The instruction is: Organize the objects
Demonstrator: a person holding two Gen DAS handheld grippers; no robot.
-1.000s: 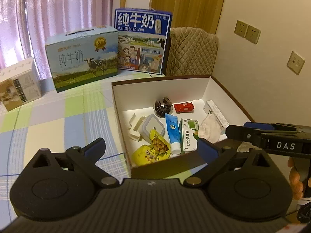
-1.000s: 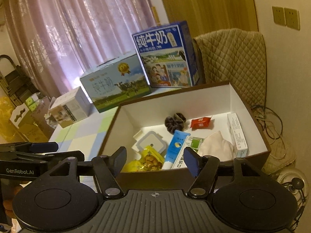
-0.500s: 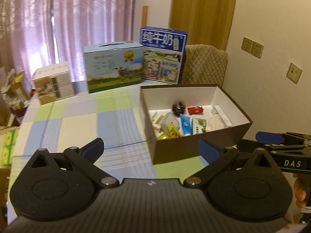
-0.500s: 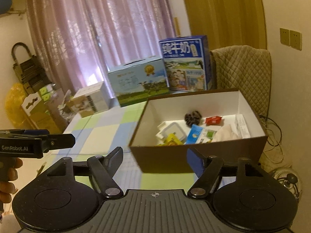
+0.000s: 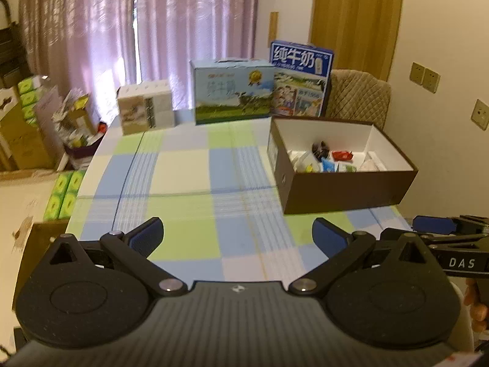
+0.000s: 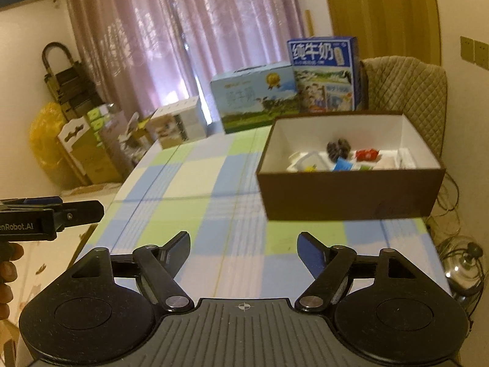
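Both my tongs, left (image 5: 237, 236) and right (image 6: 244, 246), spread and empty above the desk (image 5: 183, 168); small items sit gathered in the box (image 6: 348, 194), so sorting looks finished.

The brown box (image 6: 351, 195) wall hides, perhaps, half its blurred contents.

checked tablecloth (image 5: 189, 168) bare in front, brown box (image 5: 345, 189) blocking right, milk cartons (image 5: 232, 91) lining far edge

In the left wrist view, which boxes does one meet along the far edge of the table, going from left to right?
Small beige and white printed carton → light blue milk carton with a cow picture → tall dark blue milk carton with white characters. The open brown cardboard box stands nearer, at the right.
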